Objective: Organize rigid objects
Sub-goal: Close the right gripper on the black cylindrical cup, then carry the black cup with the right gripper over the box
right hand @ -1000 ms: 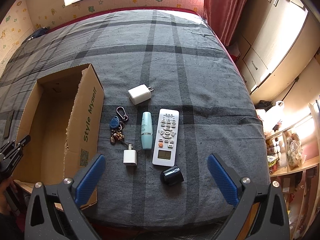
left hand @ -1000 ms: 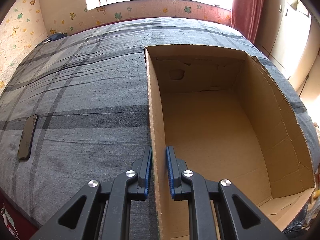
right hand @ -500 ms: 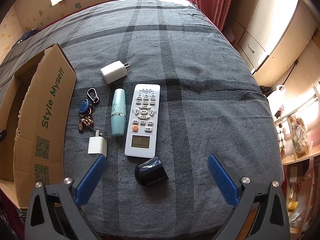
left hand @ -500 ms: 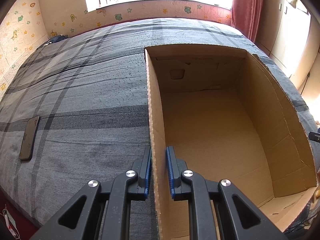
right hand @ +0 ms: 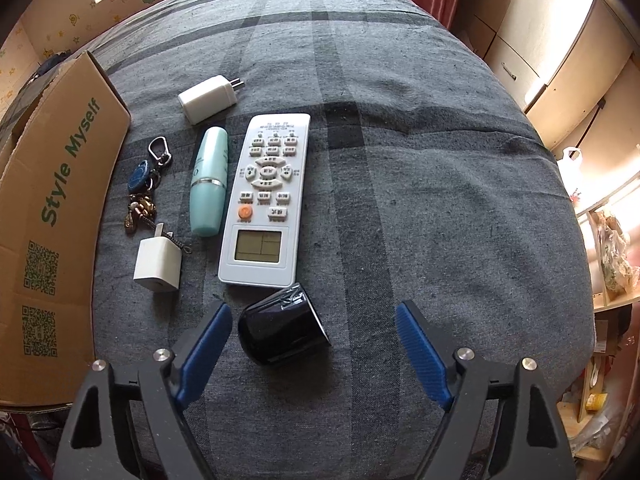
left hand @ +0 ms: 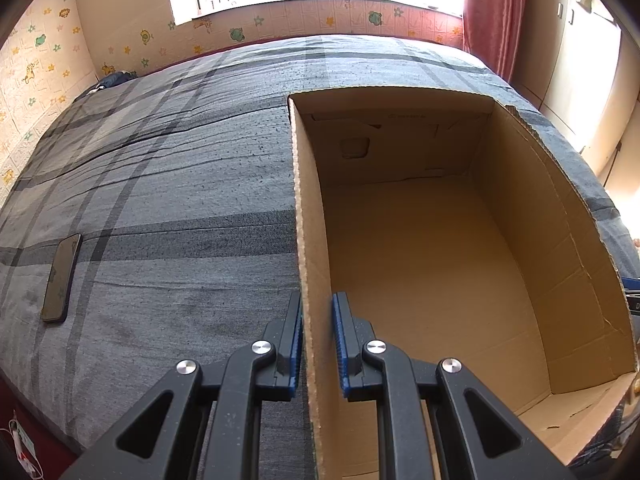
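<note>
My left gripper (left hand: pixel 316 316) is shut on the left wall of the empty cardboard box (left hand: pixel 310 216), one finger on each side. In the right wrist view the box (right hand: pixel 60 184) stands at the left. Beside it on the bed lie a key bunch (right hand: pixel 142 184), a small white charger (right hand: pixel 158 264), a larger white charger (right hand: pixel 208 98), a teal tube (right hand: pixel 208 184), a white remote (right hand: pixel 266 200) and a black cap (right hand: pixel 282 330). My right gripper (right hand: pixel 314 320) is open, low over the bed, with the black cap between its fingers near the left one.
A dark phone (left hand: pixel 62 278) lies on the grey plaid bedspread (left hand: pixel 160 184) left of the box. The bed's right edge drops toward cupboards (right hand: pixel 540 60) and cluttered shelves (right hand: pixel 608 264). A window wall is behind the bed.
My right gripper has moved forward and down toward the objects; the black cap now sits between its open fingers. The left gripper stays clamped on the box wall.
</note>
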The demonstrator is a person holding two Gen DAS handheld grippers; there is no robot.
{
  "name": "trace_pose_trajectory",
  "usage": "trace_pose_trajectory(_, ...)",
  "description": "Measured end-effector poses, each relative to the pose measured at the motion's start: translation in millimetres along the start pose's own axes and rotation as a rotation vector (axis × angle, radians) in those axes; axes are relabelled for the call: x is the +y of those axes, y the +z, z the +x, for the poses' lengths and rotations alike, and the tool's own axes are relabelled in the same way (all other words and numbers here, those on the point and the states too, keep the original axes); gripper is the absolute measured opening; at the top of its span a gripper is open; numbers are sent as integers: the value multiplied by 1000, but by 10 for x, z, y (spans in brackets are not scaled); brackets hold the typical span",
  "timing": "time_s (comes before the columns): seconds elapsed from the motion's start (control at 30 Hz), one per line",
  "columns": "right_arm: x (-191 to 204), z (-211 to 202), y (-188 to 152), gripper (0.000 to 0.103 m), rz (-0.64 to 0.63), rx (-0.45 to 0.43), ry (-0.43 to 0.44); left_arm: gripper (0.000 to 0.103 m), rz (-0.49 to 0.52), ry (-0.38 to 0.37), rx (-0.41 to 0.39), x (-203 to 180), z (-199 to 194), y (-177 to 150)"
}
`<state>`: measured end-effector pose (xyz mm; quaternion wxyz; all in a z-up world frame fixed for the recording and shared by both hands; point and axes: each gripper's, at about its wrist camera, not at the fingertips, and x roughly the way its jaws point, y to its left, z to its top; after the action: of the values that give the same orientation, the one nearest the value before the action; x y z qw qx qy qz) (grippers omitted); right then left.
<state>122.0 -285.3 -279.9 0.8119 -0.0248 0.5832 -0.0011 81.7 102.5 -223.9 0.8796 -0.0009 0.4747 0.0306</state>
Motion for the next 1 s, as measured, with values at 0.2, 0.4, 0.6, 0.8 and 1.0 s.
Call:
trace_pose_trajectory(0.2, 27, 40, -64, 51, -6, 30, 64, 15, -11, -7, 0, 19, 5, -3)
trace_pose_trajectory(0.4, 89, -63, -75, 51, -40, 6, 37, 15, 2, 3, -2, -1, 4, -3)
trace_pose_trajectory(0.6, 82, -156, 2, 51, -24, 4, 37, 15, 3, 7, -2, -16, 2, -5)
trace_pose_trajectory(0.8, 179, -391, 126, 51, -45, -15, 39, 15, -9, 1, 1, -8, 3, 0)
trace_pose_trajectory(1.0, 397, -674, 243, 51, -96, -48, 51, 15, -1, 15, 2, -27, 3, 4)
